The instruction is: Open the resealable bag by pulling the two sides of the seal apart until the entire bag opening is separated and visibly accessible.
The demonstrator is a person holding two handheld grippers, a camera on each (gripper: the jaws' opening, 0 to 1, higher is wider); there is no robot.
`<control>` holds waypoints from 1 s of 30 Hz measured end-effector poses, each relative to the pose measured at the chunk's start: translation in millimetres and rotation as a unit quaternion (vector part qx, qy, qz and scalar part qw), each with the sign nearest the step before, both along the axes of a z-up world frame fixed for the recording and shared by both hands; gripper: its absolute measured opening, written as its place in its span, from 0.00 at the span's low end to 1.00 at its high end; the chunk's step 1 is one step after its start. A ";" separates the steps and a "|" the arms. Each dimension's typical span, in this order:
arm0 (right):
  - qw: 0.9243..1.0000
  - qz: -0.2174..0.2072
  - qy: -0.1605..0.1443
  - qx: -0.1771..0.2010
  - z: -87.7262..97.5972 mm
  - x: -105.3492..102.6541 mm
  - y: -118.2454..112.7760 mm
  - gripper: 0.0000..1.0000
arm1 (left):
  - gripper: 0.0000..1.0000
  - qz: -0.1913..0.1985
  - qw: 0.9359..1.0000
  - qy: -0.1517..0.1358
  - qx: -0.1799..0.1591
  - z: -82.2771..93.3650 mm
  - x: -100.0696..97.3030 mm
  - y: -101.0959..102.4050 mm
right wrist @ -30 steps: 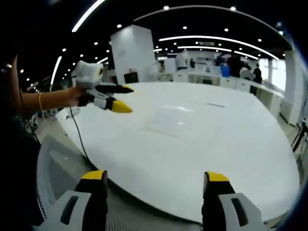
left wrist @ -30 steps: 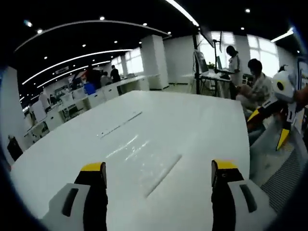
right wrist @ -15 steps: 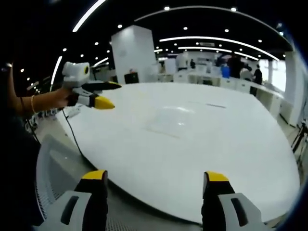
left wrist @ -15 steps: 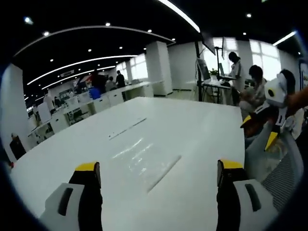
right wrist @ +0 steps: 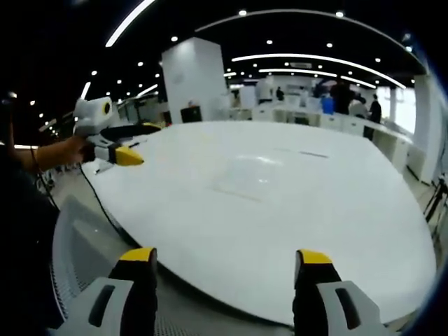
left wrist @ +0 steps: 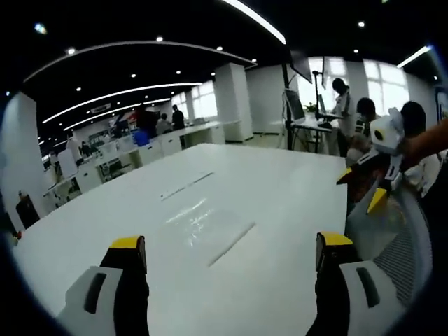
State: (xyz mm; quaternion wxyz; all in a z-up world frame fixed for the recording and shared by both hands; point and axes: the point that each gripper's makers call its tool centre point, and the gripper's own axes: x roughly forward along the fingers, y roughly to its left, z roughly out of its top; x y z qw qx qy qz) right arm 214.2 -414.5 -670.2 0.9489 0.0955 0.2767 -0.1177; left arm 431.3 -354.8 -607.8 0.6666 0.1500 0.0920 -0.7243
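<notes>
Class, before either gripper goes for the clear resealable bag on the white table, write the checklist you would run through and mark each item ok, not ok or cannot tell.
1. Bag lies flat on the table, nothing on it: ok.
2. Left gripper open and empty: ok.
3. Right gripper open and empty: ok.
4. Both grippers at the bag: not ok; both hang back at the table's near edge.
5. Seal strip found: ok, a straight line on the bag's near side.
6. Seal closed along its whole length: cannot tell, too small.

Light: your ceiling strips and spots overhead, windows blown out.
Glare: sheen on your white table.
Edges: heavy fisheye bending, soft focus.
</notes>
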 end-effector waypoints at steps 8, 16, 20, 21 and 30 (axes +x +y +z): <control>1.000 0.001 0.000 0.000 -0.3 -0.7 0.6 0.79 | 0.99 0.016 0.999 0.027 0.009 -13.5 -3.3 16.8; 1.000 0.002 0.001 0.001 -0.5 -0.3 1.1 0.78 | 0.99 0.045 0.997 0.067 0.018 -26.8 -3.6 34.0; 1.000 0.002 0.001 -0.001 -0.6 -0.6 1.1 0.78 | 0.99 0.061 0.995 0.076 0.023 -35.8 -2.8 44.0; 1.000 0.001 0.001 -0.001 -0.5 -0.6 0.8 0.78 | 0.99 0.063 0.995 0.078 0.024 -37.1 -2.6 45.2; 1.000 -0.009 -0.006 -0.007 2.9 -0.3 -1.7 0.79 | 1.00 0.063 0.994 0.089 0.018 -38.1 -9.4 55.1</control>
